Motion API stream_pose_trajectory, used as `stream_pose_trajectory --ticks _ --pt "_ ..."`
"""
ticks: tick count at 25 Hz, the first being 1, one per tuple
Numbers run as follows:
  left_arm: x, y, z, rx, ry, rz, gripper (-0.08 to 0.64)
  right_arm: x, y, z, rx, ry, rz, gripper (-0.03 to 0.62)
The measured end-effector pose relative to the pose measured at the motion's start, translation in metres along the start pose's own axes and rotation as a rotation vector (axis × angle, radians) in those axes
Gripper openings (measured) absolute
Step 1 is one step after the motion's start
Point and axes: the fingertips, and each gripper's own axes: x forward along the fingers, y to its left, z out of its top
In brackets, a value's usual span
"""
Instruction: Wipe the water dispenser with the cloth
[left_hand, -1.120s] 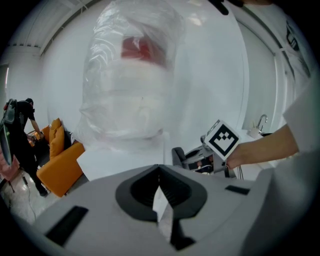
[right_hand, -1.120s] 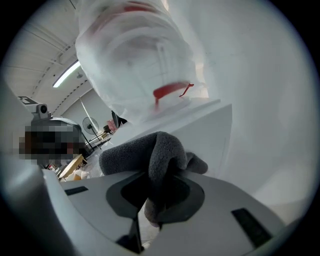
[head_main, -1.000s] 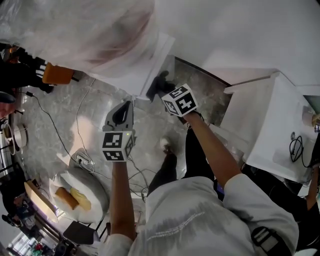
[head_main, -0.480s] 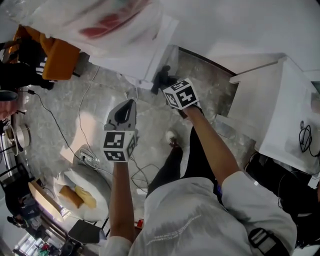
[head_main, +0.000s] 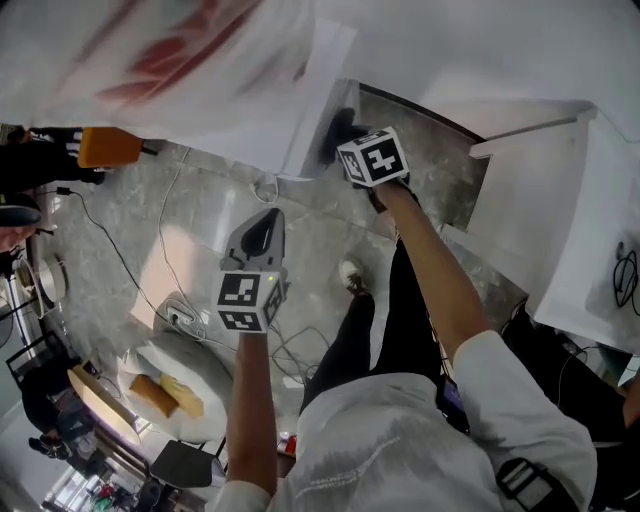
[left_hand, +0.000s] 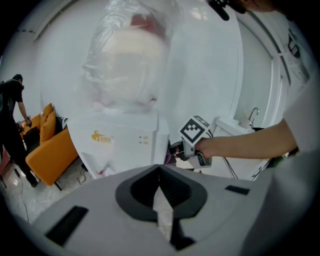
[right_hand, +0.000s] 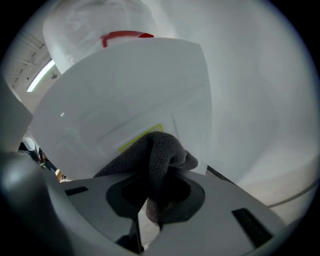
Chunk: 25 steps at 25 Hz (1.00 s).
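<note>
Things counted
One dispenser (right_hand: 125, 95), one cloth (right_hand: 161, 150), one sofa (left_hand: 50, 150); two grippers: left gripper (left_hand: 159, 175), right gripper (head_main: 338, 140).

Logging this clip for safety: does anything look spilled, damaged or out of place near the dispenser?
No spill or damage shows. The cloth sits between the right jaws. Loose cables trail across the floor to a power strip near the water dispenser, close to the person's shoe: a possible trip hazard.

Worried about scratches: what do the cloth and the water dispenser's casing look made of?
The cloth looks like microfibre or fleece: dark grey, fuzzy nap, soft folds. The water dispenser casing seems plastic: white, smooth, faintly glossy.
</note>
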Motion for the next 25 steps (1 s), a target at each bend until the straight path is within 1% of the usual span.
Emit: stream_pose_trajectory --ticks 5,6,8,11,13,14,16,18,20,23,25 --pt "0.033 0.005 -0.015 -0.050 0.035 -0.006 0.015 0.024 -0.045 0.013 0.010 -0.017 -0.035 0.057" --pt "0.037 0.008 -0.018 -0.075 0.037 -0.003 0.015 0.028 -0.052 0.015 0.002 -0.012 -0.036 0.057" --pt "0.045 0.016 -0.024 -0.152 0.028 0.017 0.015 0.037 -0.066 0.017 -0.031 0.001 -0.033 0.057" --pt "0.056 0.031 -0.035 -0.266 0.022 0.073 0.016 0.049 -0.089 0.019 -0.066 0.002 -0.033 0.057" --pt "0.062 0.036 -0.043 -0.306 0.033 0.101 0.015 0.057 -0.101 0.020 -0.065 0.000 -0.023 0.057" --pt "0.065 0.037 -0.047 -0.315 0.040 0.110 0.015 0.061 -0.106 0.020 -0.079 0.005 -0.025 0.057" --pt "0.069 0.038 -0.052 -0.330 0.053 0.123 0.016 0.071 -0.115 0.015 -0.137 0.035 -0.037 0.057" --pt "0.072 0.039 -0.055 -0.360 0.050 0.137 0.015 0.081 -0.123 0.008 -0.184 0.066 -0.044 0.057" --pt "0.075 0.044 -0.056 -0.386 0.041 0.159 0.015 0.092 -0.129 0.002 -0.189 0.085 -0.039 0.057" --pt "0.082 0.046 -0.061 -0.391 0.053 0.186 0.015 0.110 -0.136 -0.016 -0.184 0.122 -0.025 0.057" --pt "0.088 0.041 -0.068 -0.401 0.068 0.187 0.015 0.116 -0.136 -0.030 -0.136 0.124 -0.007 0.057"
